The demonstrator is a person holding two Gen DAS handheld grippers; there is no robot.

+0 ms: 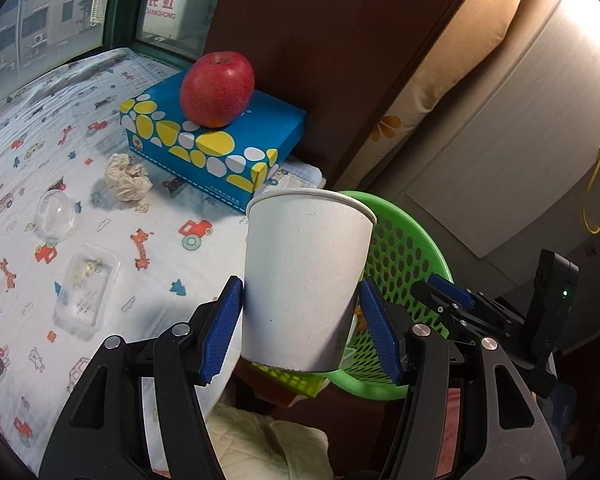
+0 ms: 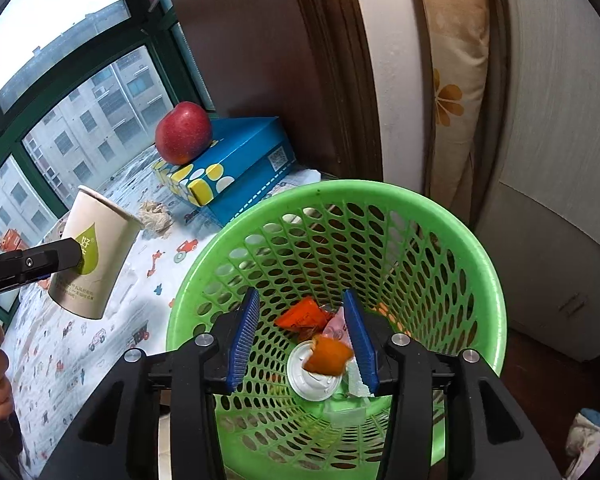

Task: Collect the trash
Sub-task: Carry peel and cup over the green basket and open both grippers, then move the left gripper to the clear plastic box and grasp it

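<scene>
Gripping a white paper cup (image 1: 306, 280) upright, left gripper (image 1: 300, 328) has both blue pads pressed on its sides, lifted off the cartoon-print sheet (image 1: 28, 152), beside the green perforated plastic basket (image 2: 440, 216). Right gripper (image 2: 306, 344) is spread wide, empty, inside the basket mouth over orange wrappers (image 2: 304, 314). Crumpled tissue (image 1: 126, 178) lies beside the blue tissue box (image 1: 216, 148), red apple (image 1: 217, 88) on top.

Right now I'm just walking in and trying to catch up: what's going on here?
A person is clearing trash off a bed. The left claw is shut on a paper cup, held upright in the air beside the green basket. The right claw is open at the basket's near rim; wrappers and a lid already lie inside. A crumpled tissue and a clear plastic box remain on the bedsheet.
</scene>
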